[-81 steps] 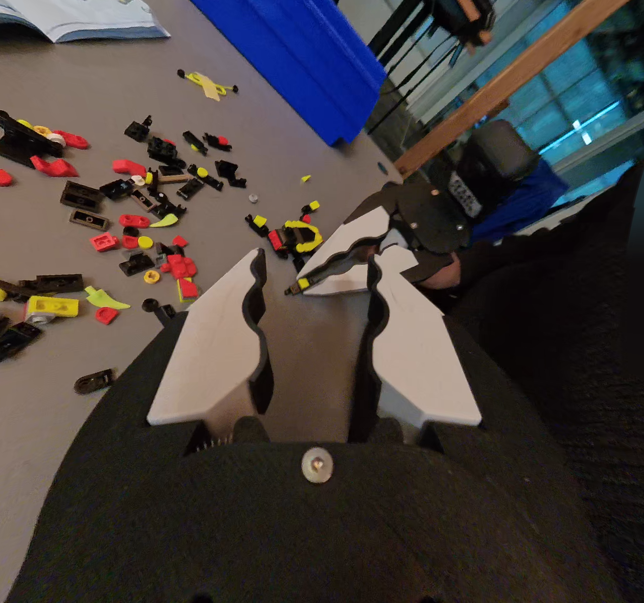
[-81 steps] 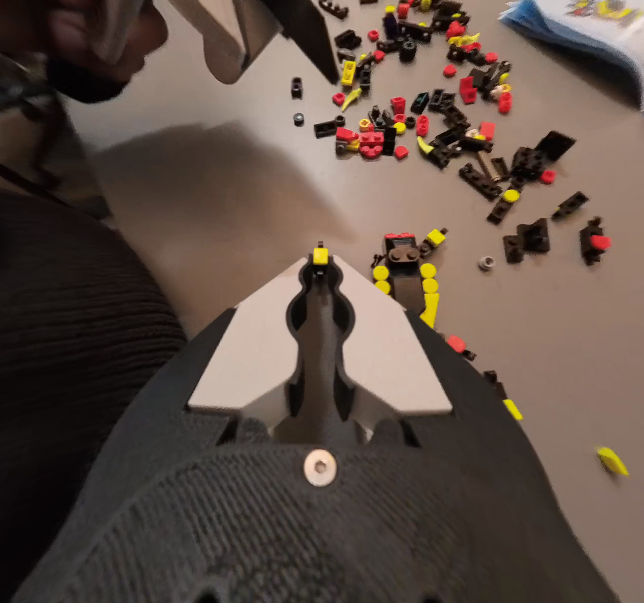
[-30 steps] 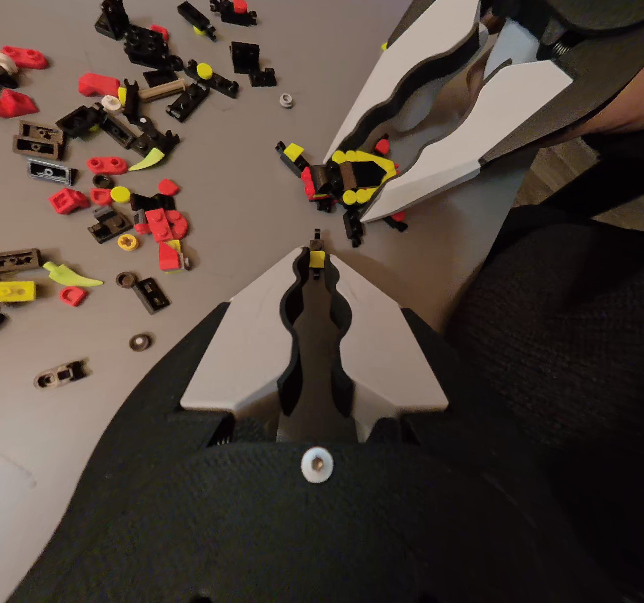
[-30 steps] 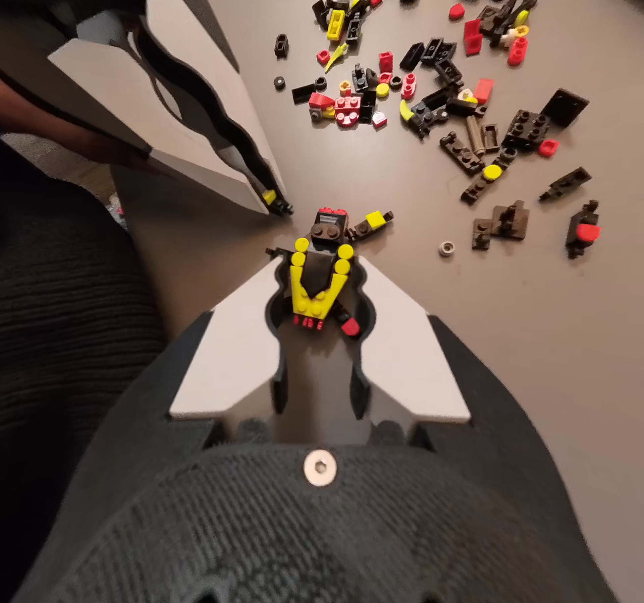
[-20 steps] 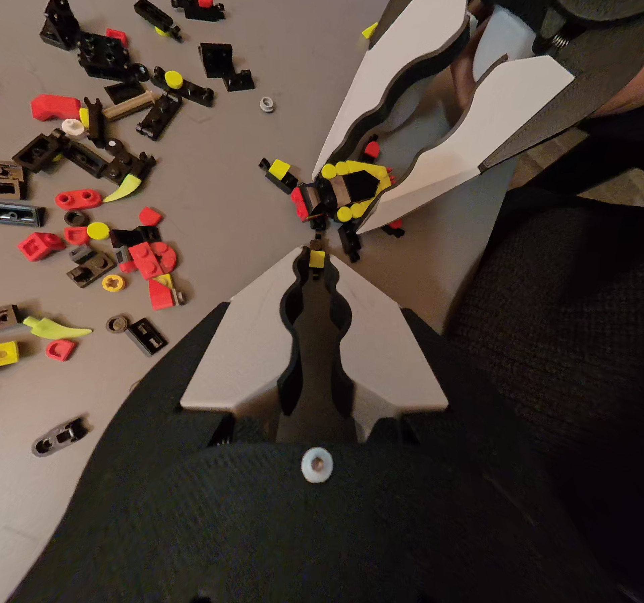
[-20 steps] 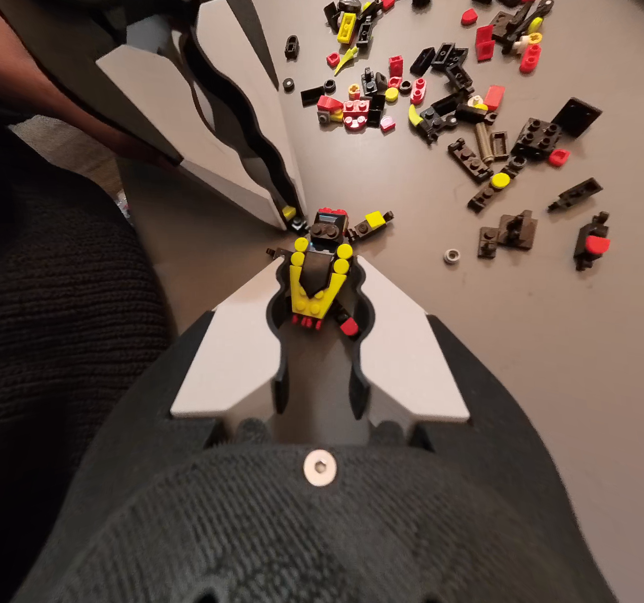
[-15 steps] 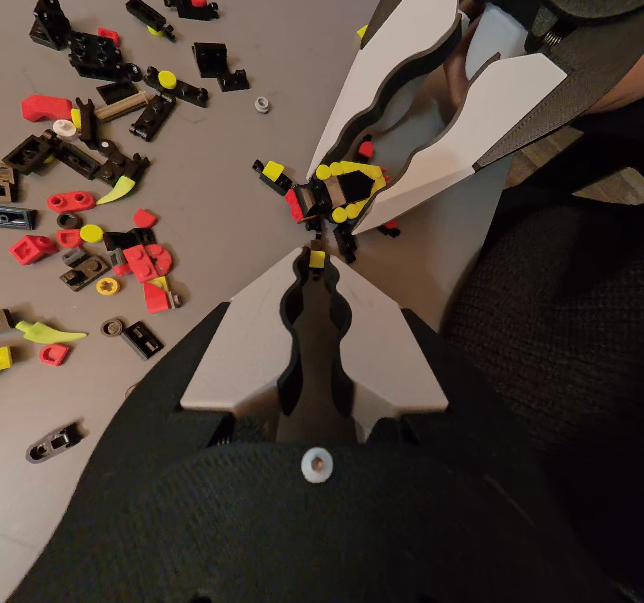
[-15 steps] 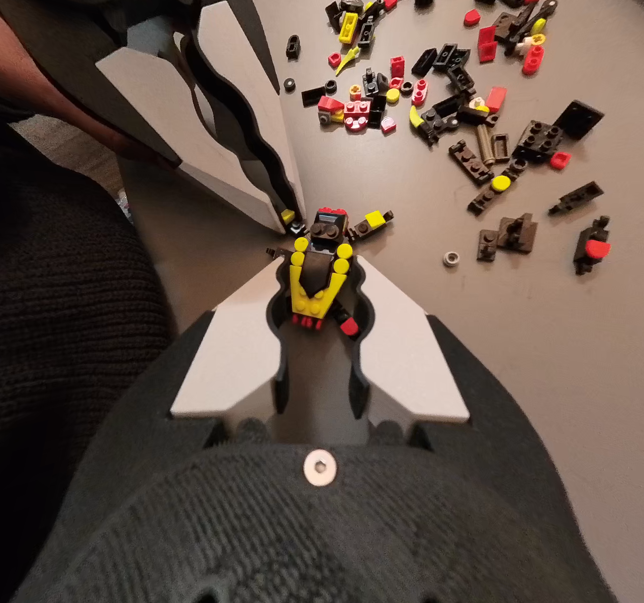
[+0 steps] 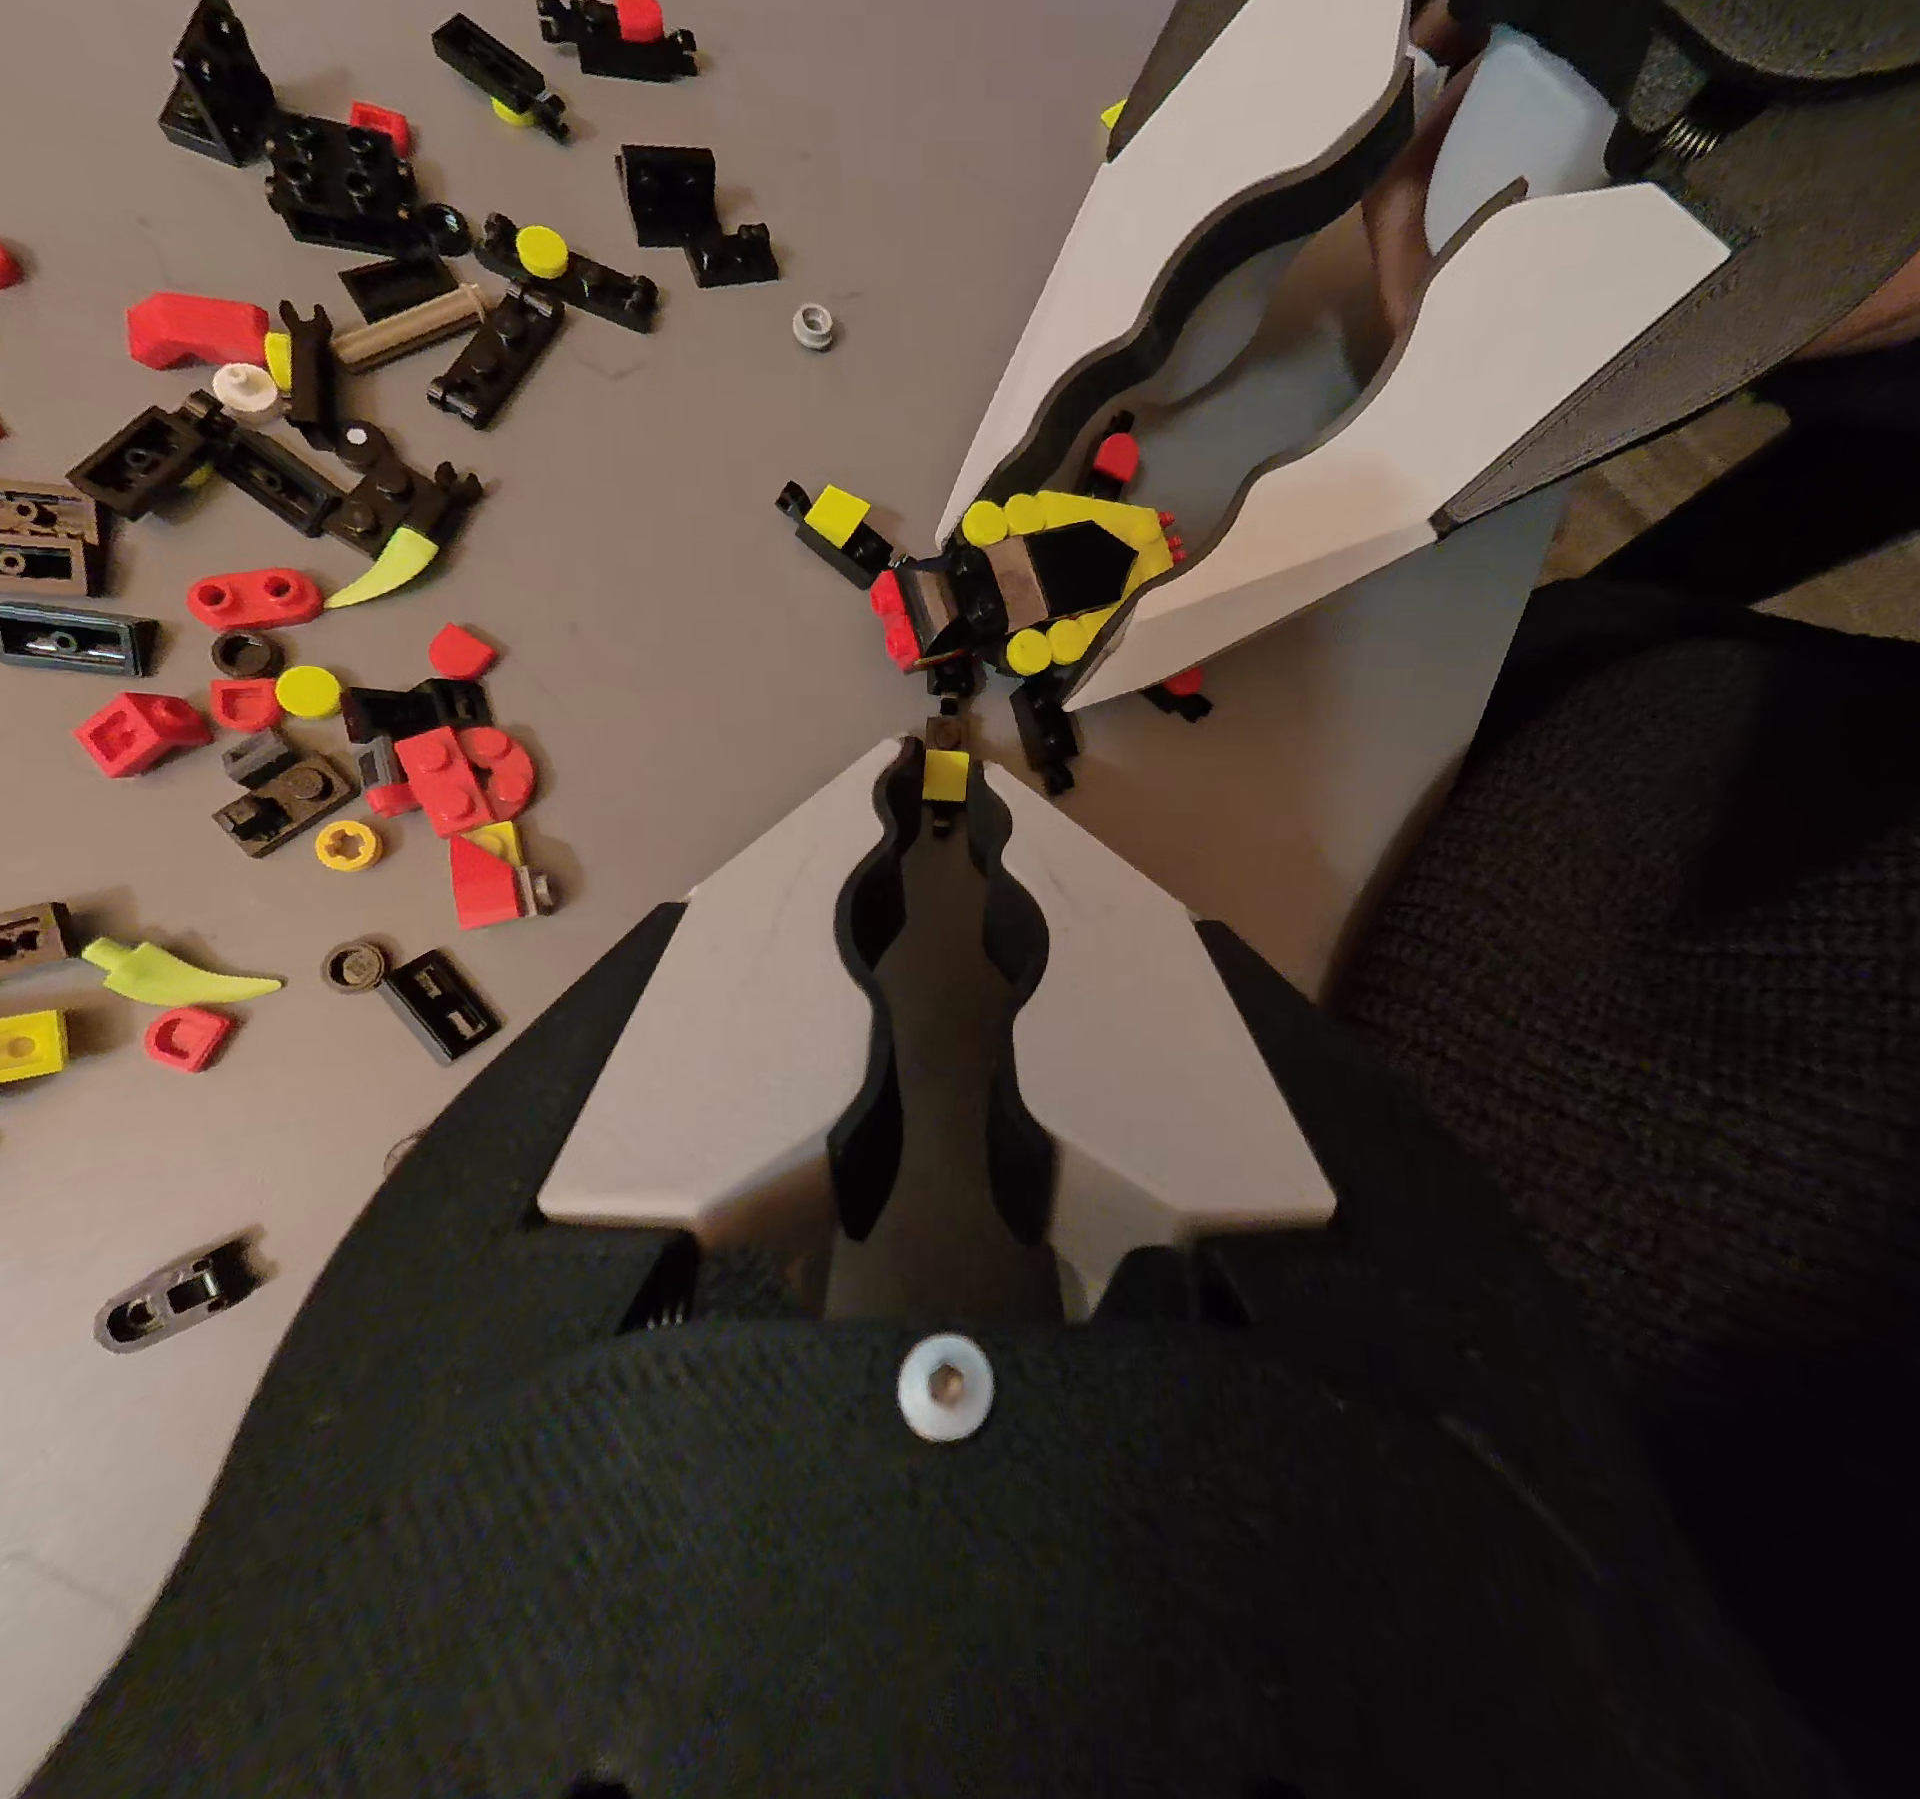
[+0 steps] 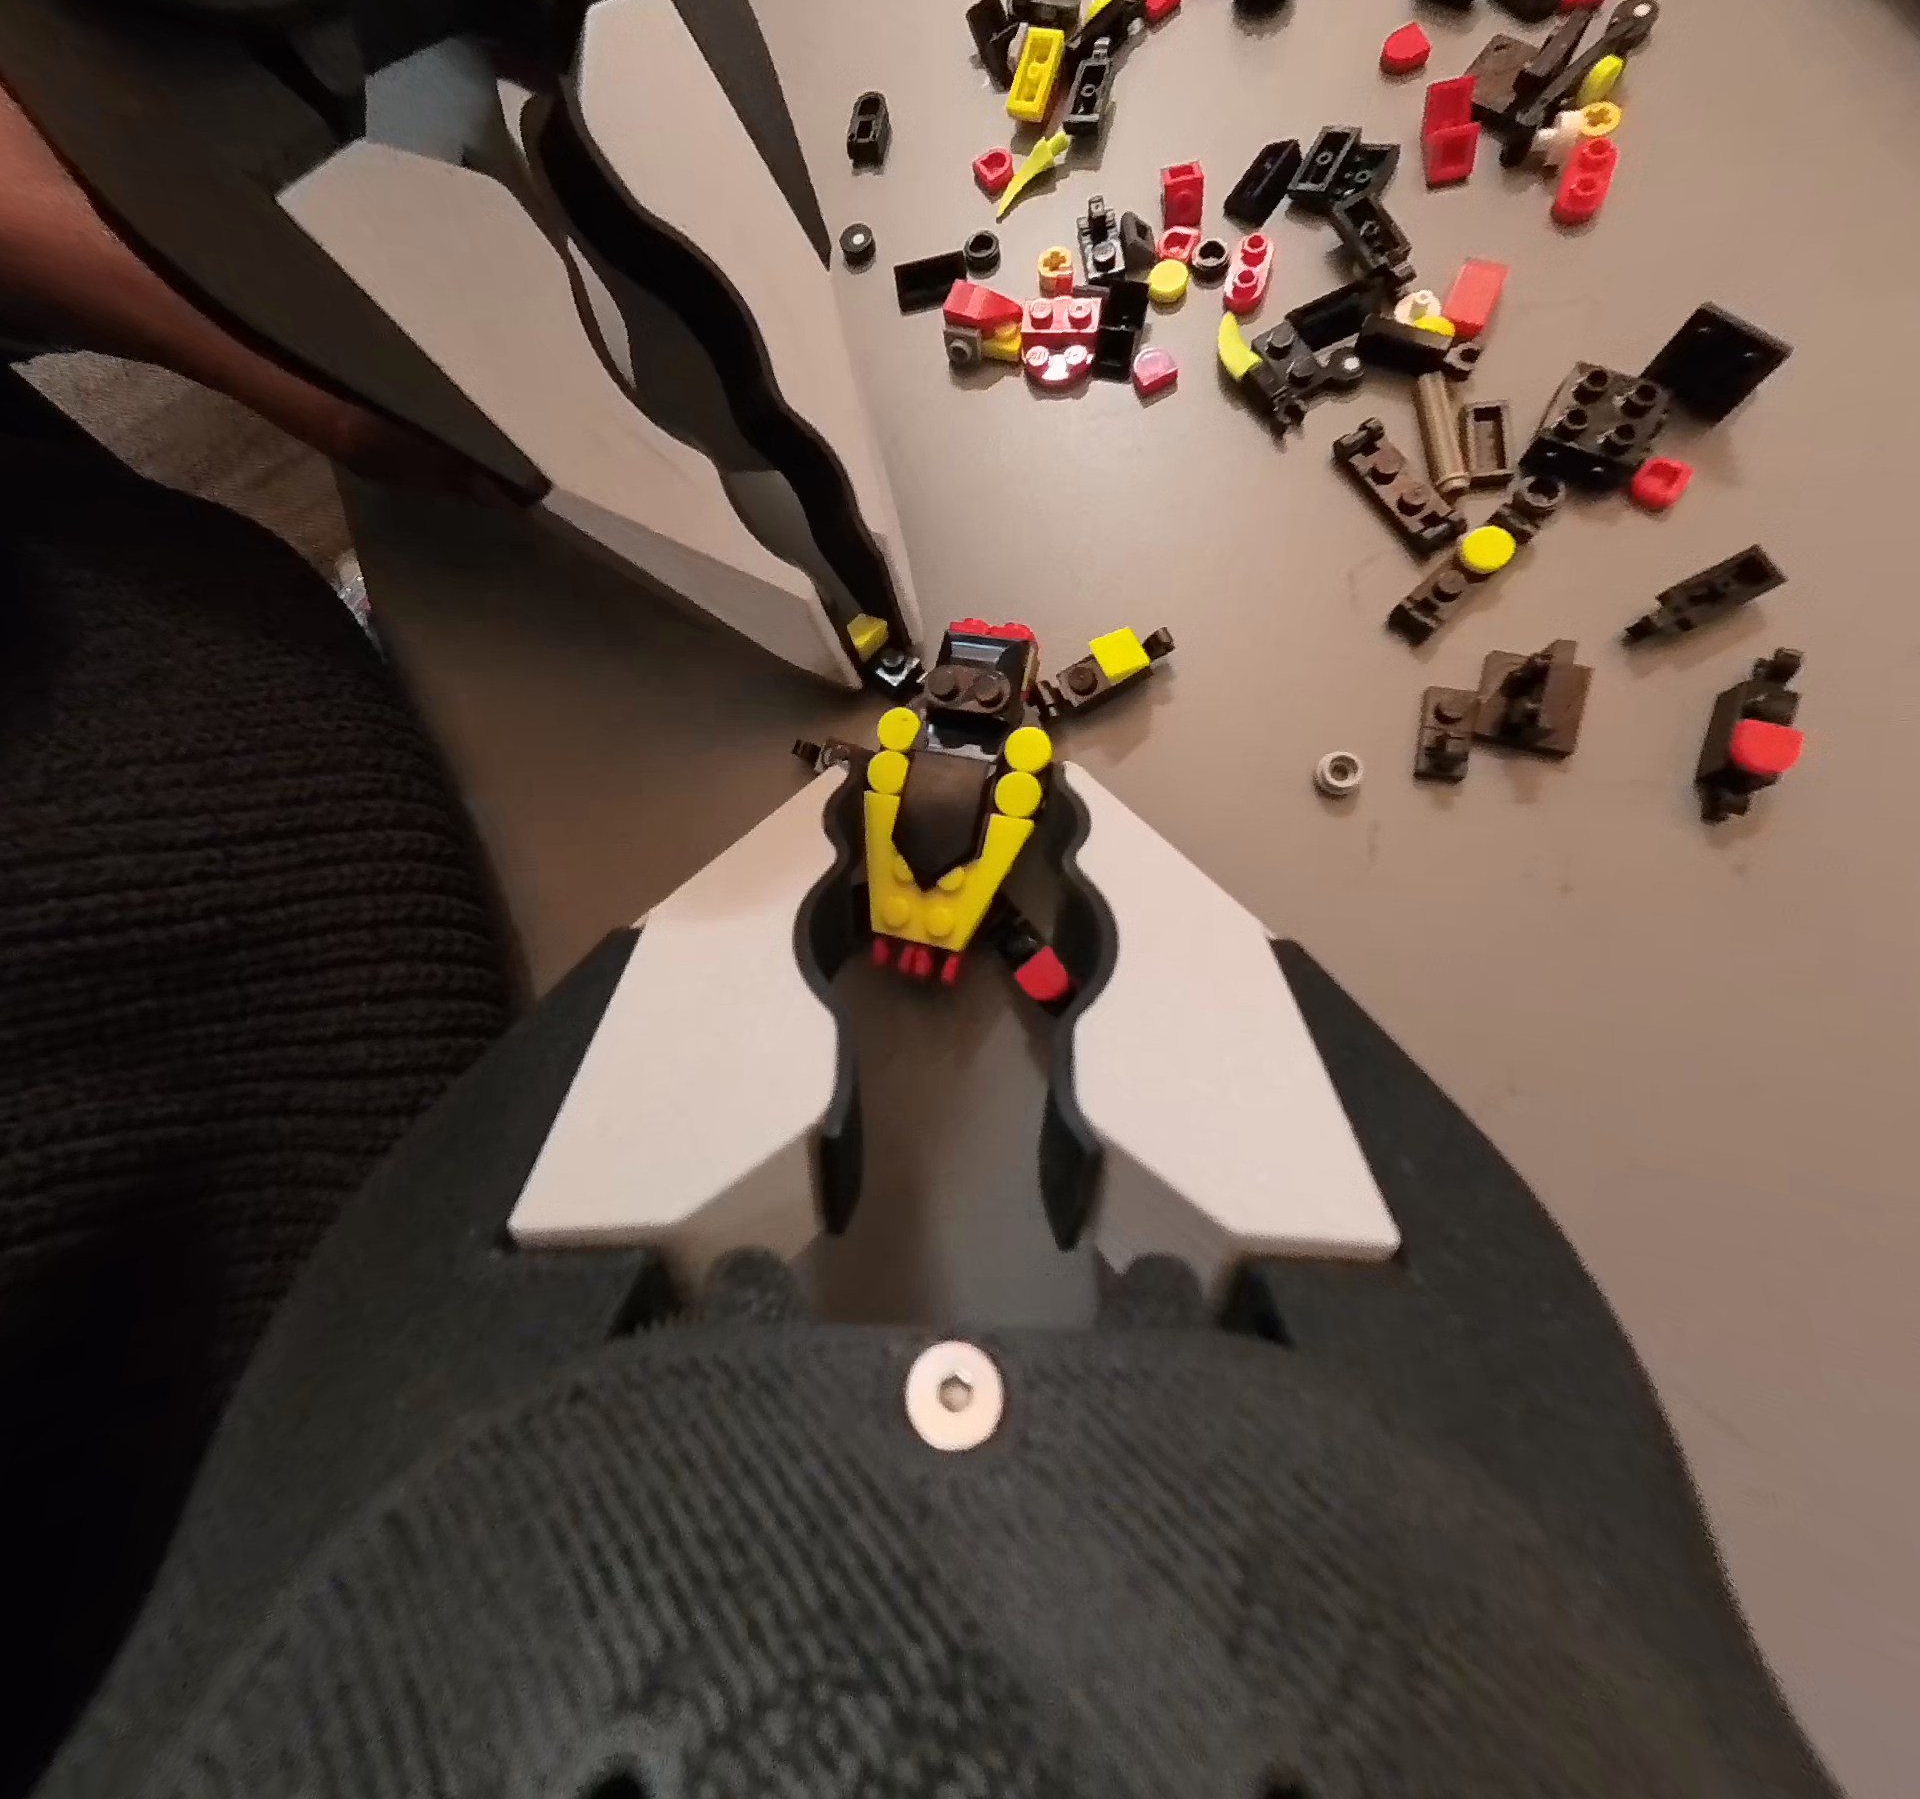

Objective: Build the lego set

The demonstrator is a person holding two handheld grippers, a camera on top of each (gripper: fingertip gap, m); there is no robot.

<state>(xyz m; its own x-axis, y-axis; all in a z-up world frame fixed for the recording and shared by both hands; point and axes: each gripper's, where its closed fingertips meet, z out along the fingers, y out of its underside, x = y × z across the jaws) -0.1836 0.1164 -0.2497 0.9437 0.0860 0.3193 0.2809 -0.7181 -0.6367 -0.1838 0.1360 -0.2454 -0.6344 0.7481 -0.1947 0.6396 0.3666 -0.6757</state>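
My right gripper [image 10: 948, 783] is shut on a small yellow, black and red lego model [image 10: 940, 845] that rests on the grey table [image 10: 1351, 1022]. A black limb with a yellow tile [image 10: 1112, 660] sticks out at the model's front right. My left gripper [image 9: 943, 762] is shut on a small black piece with a yellow tile [image 9: 945, 775]. It holds the piece's tip just short of the model's [image 9: 1060, 565] black and red front end. The right gripper [image 9: 1013, 622] also shows in the left wrist view, and the left gripper [image 10: 883, 653] in the right wrist view.
Several loose black, red and yellow lego pieces [image 9: 312, 502] lie scattered on the table [image 9: 675, 35], also seen in the right wrist view [image 10: 1351, 295]. A small grey round stud [image 9: 816, 328] lies alone nearby. Dark knitted clothing [image 9: 1610, 1022] lies beyond the table edge.
The yellow-tiled piece passed from my right gripper to my left. The right gripper then shut on the model. In the last second the left gripper brought the piece up to the model's front.
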